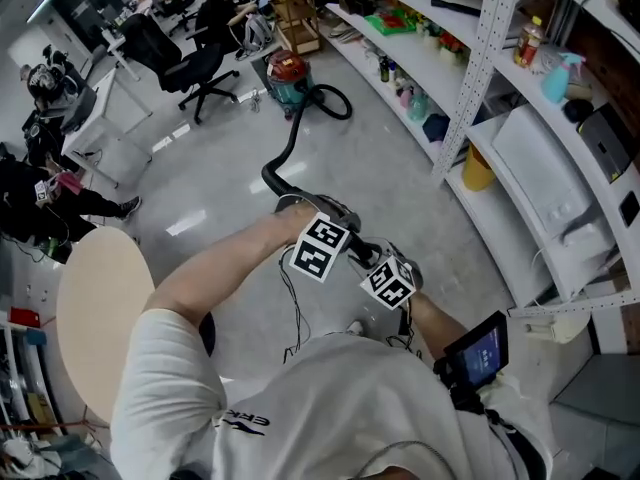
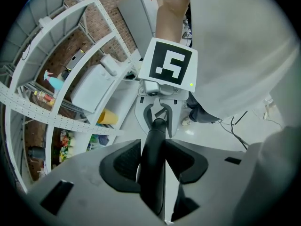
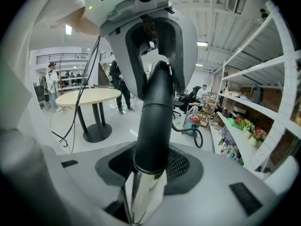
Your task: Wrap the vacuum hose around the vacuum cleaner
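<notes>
The red and teal vacuum cleaner (image 1: 288,76) stands far off on the floor. Its black hose (image 1: 283,158) curves from it up to my hands. My left gripper (image 1: 318,246) and right gripper (image 1: 388,281) meet close together on the hose's stiff black end, facing each other. In the left gripper view, my left gripper (image 2: 153,163) is shut on the black tube (image 2: 157,131), pads pressed to both sides. In the right gripper view, my right gripper (image 3: 150,167) is shut on the same tube (image 3: 157,107), where a chrome pipe end (image 3: 143,192) sticks out toward the camera.
White metal shelving (image 1: 470,118) full of bottles and boxes runs along the right. A round beige table (image 1: 100,308) stands at the left. Office chairs (image 1: 195,68), desks and seated people are at the far left. A small screen (image 1: 480,353) is strapped near my right arm.
</notes>
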Demonstrator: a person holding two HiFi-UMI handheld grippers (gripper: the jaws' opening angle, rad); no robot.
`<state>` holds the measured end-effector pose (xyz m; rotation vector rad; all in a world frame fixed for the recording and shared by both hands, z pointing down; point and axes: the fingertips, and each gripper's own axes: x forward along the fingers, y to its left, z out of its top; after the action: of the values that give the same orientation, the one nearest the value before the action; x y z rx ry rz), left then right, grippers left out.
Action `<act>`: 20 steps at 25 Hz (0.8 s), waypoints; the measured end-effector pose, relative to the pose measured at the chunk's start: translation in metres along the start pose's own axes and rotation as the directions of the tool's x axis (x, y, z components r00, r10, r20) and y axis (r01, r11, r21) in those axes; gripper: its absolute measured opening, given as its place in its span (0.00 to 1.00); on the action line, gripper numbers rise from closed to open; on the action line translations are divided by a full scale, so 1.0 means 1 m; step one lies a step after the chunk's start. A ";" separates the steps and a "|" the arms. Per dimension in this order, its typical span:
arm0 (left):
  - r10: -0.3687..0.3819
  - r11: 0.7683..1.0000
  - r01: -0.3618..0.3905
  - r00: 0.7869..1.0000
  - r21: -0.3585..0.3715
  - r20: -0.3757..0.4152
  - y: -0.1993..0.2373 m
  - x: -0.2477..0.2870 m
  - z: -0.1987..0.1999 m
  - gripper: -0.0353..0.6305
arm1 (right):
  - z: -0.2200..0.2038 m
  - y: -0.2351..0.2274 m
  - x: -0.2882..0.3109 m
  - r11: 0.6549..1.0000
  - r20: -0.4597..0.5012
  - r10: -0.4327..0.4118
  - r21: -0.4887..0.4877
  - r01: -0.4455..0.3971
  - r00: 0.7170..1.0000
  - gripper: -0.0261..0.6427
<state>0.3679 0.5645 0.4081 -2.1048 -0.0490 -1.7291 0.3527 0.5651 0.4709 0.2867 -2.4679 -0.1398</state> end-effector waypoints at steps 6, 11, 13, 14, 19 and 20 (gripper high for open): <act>0.039 0.999 -0.037 0.998 -0.038 0.047 0.003 -0.005 -0.013 0.29 | 0.007 -0.005 0.001 1.000 -0.045 0.013 -0.027 -0.014 0.999 0.28; 0.071 0.996 -0.068 0.995 -0.050 0.071 0.011 -0.005 -0.022 0.29 | 0.009 -0.015 0.006 0.999 -0.084 0.017 -0.037 -0.020 0.996 0.28; 0.086 0.995 -0.082 0.993 -0.052 0.082 0.015 -0.007 -0.026 0.29 | 0.012 -0.019 0.009 0.999 -0.087 0.014 -0.028 -0.017 0.996 0.28; 0.097 0.994 -0.092 0.992 -0.051 0.085 0.017 -0.009 -0.029 0.29 | 0.016 -0.021 0.011 1.000 -0.087 0.013 -0.025 -0.015 0.996 0.28; 0.163 0.986 -0.160 0.984 -0.043 0.072 0.020 -0.024 -0.056 0.29 | 0.040 -0.027 0.032 0.999 -0.078 0.022 -0.029 -0.024 0.997 0.28; 0.181 0.983 -0.179 0.981 -0.042 0.068 0.021 -0.026 -0.062 0.29 | 0.044 -0.029 0.036 0.999 -0.076 0.025 -0.028 -0.027 0.997 0.28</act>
<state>0.3104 0.5303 0.3856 -2.1250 0.1486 -1.5601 0.3026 0.5300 0.4526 0.2432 -2.3915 -0.1510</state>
